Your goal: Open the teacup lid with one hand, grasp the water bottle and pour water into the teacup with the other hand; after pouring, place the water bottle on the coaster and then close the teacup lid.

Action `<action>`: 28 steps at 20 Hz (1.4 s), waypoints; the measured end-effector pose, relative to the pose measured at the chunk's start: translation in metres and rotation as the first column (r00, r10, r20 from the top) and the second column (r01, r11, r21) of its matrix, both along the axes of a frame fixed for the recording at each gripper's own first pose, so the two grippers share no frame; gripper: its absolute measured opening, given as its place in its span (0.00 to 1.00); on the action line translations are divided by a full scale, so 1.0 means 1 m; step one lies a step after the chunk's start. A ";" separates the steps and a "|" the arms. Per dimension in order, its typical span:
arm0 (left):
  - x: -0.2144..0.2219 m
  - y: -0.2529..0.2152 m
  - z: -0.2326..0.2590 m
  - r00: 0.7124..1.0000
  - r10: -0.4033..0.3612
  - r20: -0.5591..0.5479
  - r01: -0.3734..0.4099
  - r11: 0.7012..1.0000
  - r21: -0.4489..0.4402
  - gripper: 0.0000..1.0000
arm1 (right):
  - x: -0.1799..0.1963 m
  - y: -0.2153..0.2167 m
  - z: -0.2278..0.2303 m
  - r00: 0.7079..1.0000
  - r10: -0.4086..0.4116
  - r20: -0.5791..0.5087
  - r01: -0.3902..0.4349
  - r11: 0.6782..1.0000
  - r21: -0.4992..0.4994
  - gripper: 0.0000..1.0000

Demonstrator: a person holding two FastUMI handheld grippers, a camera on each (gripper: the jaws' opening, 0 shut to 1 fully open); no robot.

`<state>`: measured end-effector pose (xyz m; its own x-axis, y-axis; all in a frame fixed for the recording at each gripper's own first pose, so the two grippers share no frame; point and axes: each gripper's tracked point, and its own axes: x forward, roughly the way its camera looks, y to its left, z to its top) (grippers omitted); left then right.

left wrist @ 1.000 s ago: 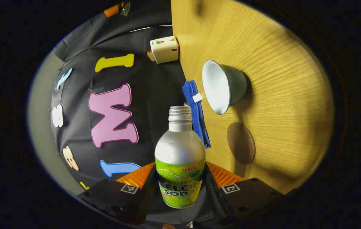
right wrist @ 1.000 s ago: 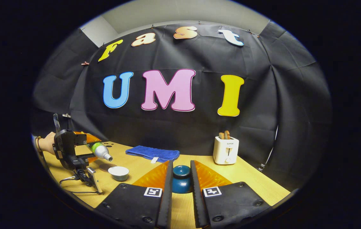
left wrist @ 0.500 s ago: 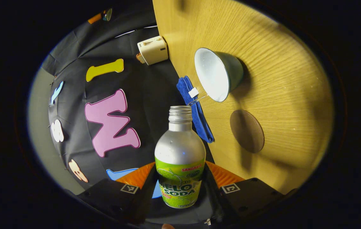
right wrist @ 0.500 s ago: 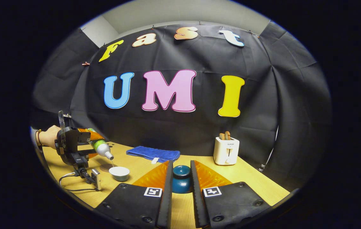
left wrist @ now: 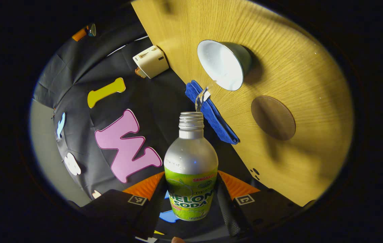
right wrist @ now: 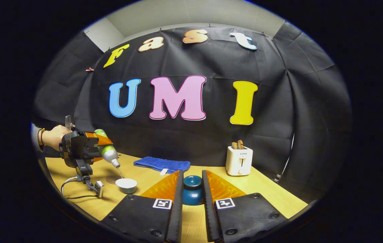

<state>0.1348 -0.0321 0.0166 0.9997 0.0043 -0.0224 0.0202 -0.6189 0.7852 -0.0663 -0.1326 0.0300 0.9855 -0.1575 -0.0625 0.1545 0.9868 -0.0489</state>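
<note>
My left gripper [left wrist: 191, 177] is shut on the silver and green water bottle [left wrist: 191, 158], which has no cap. The bottle is tipped down over the table, and a thin stream of water [left wrist: 200, 97] runs from its mouth toward the open white-lined teacup [left wrist: 223, 64]. A round brown coaster [left wrist: 273, 117] lies bare beside the cup. In the right gripper view the same bottle [right wrist: 107, 152] tilts above the teacup [right wrist: 126, 185], held by a hand [right wrist: 52, 136]. My right gripper [right wrist: 191, 175] is shut on the dark teal teacup lid [right wrist: 192, 190], well to the right of the cup.
A folded blue towel [right wrist: 162, 164] lies along the back of the wooden table [right wrist: 265, 189], with a white toaster [right wrist: 239, 160] at the back right. A cable [right wrist: 76, 193] hangs from the left gripper onto the table near the cup.
The left gripper has tipped the bottle further and risen a little; water now runs in a visible stream toward the teacup. The right gripper with the lid has stayed put.
</note>
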 end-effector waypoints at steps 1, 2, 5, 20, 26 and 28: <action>0.002 -0.002 0.006 1.000 -0.010 0.006 0.010 1.000 0.020 0.80 | 0.000 0.000 0.000 1.000 -0.001 0.000 0.001 1.000 0.000 0.32; 0.001 -0.004 0.009 1.000 -0.020 0.012 0.020 0.999 0.039 0.80 | 0.000 -0.001 0.000 1.000 -0.001 0.001 0.001 1.000 0.000 0.32; 0.003 -0.012 0.017 0.998 -0.055 0.021 0.052 0.992 0.118 0.80 | -0.001 0.000 0.002 1.000 0.002 0.006 -0.002 1.000 0.004 0.27; -0.003 -0.047 0.020 0.986 -0.165 0.020 0.152 0.945 0.288 0.79 | -0.002 -0.006 0.005 1.000 0.001 0.016 -0.001 1.000 0.020 0.32; -0.003 -0.037 0.003 0.994 -0.093 -0.056 0.096 0.994 0.052 0.79 | -0.003 -0.009 0.005 1.000 0.000 0.015 0.000 1.000 0.028 0.32; 0.000 -0.025 -0.017 0.989 -0.057 -0.135 0.028 0.977 -0.210 0.79 | -0.004 -0.010 0.004 1.000 -0.001 0.013 0.000 0.999 0.032 0.32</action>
<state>0.1350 -0.0570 -0.0005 0.9858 -0.0573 -0.1576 0.1159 -0.4459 0.8876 -0.0698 -0.1430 0.0337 0.9863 -0.1559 -0.0542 0.1553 0.9877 -0.0151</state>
